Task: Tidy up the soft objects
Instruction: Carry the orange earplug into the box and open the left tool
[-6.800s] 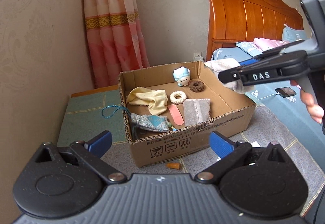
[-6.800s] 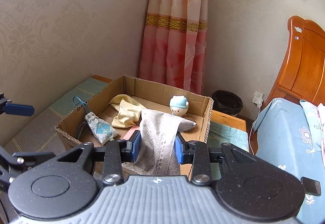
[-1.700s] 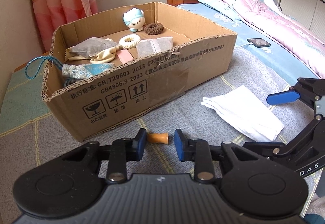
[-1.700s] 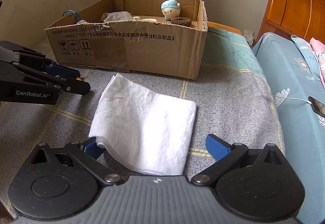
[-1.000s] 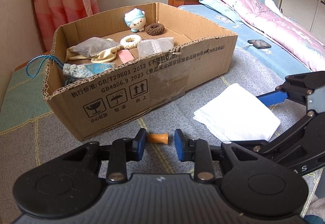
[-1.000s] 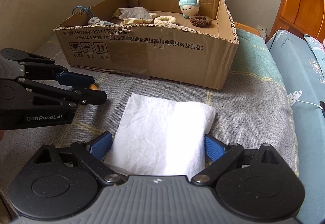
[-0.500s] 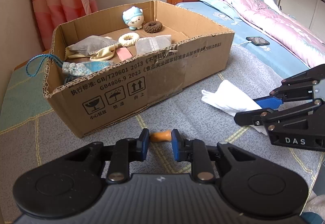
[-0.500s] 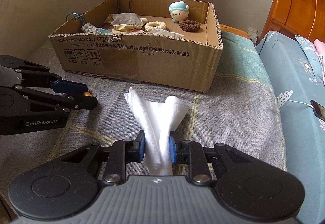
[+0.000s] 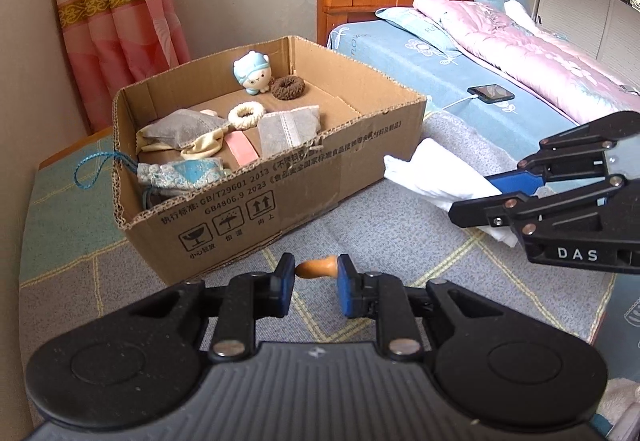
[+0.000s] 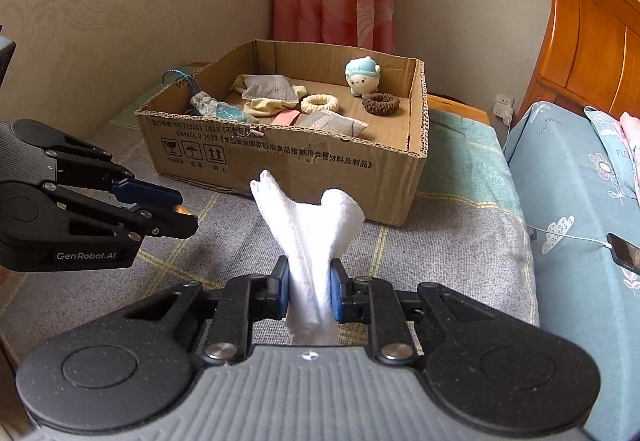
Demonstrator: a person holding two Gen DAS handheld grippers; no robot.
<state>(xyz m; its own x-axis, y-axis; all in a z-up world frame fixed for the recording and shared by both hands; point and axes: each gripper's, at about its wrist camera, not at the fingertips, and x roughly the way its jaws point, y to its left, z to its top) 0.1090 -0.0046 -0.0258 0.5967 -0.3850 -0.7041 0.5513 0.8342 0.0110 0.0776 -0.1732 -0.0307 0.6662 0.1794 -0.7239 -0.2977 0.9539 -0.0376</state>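
A: OK, L to R. The left gripper (image 9: 316, 275) is pinched down on the small orange piece (image 9: 317, 268), jaws nearly together w/ the piece end to end between the pads. It's in front of the cardboard box (image 9: 280, 181), near the front wall.

B: And the box?

A: Open top, already holding a gray pouch (image 9: 180, 127), cream ring (image 9: 247, 114), brown ring (image 9: 288, 87), blue-capped doll (image 9: 253, 72) at the back. Bare floor shows on the right side of the box, beside the brown ring.

B: Right side?

A: The right gripper (image 10: 307, 295) is clamped tight on the white cloth (image 10: 308, 225), bunched between the pads; loose end fans out fwd toward the box. In the left-wrist view the cloth looks clear of the gray blanket (image 9: 400, 241), tho the lowest fold is hidden behind the tool.

B: So how to do the carry well?

A: My read: raise both enough to clear the jagged front rim, cloth esp., since its free end could snag the cardboard. Go over the wall, not thru it. Aim the cloth at the bare floor; the orange bit can go wherever there's a gap. Let go only once low inside, else the cloth drapes over the edge.
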